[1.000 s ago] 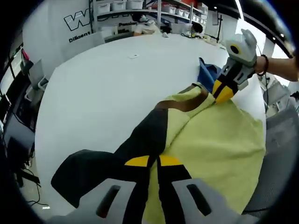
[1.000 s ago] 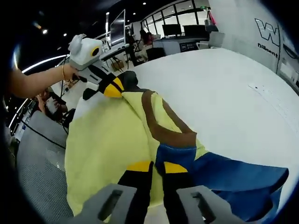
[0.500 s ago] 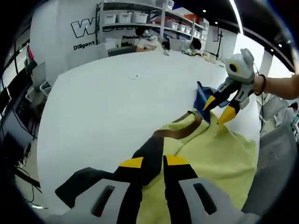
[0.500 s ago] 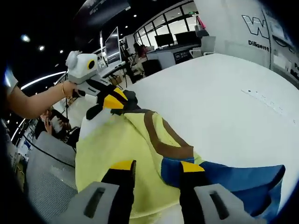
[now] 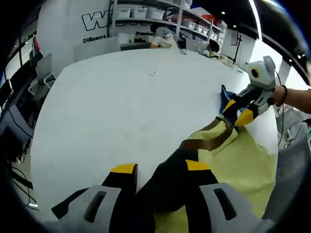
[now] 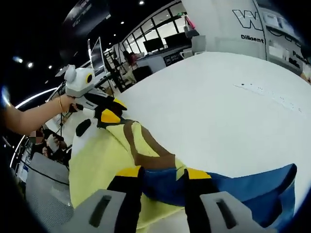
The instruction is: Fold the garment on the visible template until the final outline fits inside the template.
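Observation:
A yellow garment [image 5: 243, 155] with a brown band [image 5: 204, 141], a black sleeve [image 5: 170, 187] and a blue sleeve [image 5: 225, 93] lies spread on the white table [image 5: 121, 102]. My left gripper [image 5: 160, 167] is open, its yellow-tipped jaws standing either side of the black sleeve. The right gripper [image 5: 237, 111] hovers open at the blue sleeve's base. In the right gripper view my right gripper [image 6: 163, 172] is open over the blue sleeve [image 6: 243, 187], beside the brown band [image 6: 146, 153] and yellow body [image 6: 97, 155]. The left gripper [image 6: 112, 110] is open at the far shoulder.
Shelves with white bins [image 5: 160, 12] and chairs [image 5: 43, 73] stand beyond the table's far and left edges. A small item [image 5: 153, 73] lies on the table. A person's arm [image 6: 34, 116] holds the left gripper. Desks with monitors [image 6: 155, 46] stand behind.
Both grippers were shut on the garment a second ago. The right one opened first, then the left, and the garment now rests on the table. Both cameras have shifted.

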### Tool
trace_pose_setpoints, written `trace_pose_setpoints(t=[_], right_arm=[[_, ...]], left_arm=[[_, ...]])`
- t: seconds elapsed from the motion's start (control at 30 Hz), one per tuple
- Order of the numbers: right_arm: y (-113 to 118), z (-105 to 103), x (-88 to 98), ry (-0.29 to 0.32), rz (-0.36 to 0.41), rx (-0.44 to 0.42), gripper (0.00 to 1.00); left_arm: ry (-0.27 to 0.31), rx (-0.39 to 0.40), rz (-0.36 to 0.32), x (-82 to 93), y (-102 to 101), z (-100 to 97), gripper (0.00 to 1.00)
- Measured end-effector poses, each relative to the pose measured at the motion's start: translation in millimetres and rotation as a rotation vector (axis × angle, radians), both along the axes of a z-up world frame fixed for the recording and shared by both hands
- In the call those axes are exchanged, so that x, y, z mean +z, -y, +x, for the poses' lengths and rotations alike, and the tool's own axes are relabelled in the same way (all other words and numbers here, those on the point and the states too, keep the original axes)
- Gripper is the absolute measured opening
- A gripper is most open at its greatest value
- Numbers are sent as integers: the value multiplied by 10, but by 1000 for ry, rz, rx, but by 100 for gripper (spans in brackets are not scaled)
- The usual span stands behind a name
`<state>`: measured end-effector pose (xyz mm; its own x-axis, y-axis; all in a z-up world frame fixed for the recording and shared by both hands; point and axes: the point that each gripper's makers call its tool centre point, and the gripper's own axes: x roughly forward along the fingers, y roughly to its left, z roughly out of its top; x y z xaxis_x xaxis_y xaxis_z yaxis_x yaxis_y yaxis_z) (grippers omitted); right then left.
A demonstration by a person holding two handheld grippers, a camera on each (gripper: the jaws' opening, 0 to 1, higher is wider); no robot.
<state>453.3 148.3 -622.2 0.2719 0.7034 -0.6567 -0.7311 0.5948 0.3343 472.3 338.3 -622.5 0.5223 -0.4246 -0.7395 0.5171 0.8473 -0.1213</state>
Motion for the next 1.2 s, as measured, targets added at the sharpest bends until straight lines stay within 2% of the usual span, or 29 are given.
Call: trace_pose_setpoints(t=[0.13,0.2,0.33,0.5,0.6,0.83,1.07,1.2], right_arm=[[16,-4,-29,1,-18,4,19],[23,-17,-33,11,-29,15,15],[33,-91,-67,1,-49,37,6],[52,-92,-76,8,-58,33,1],[54,-100,-69,12,-59,37,0],[48,-109,-50,30,-59,43,0],[40,-69,132,107,-51,57,0],[55,-3,217,132,-42,41,0]], left_arm=[[-41,-42,29,-128,-6,-37,34],[-8,-57,39,-90,-6,-8,31],[-32,-52,27,-94,14,-41,22],[-32,-79,60,-106,26,-72,12],[-29,-84,78,-115,12,-76,5],[-22,-99,95,-106,43,-84,1],[12,-106,111,-41,35,-67,1],[54,-80,99,88,26,1,1]])
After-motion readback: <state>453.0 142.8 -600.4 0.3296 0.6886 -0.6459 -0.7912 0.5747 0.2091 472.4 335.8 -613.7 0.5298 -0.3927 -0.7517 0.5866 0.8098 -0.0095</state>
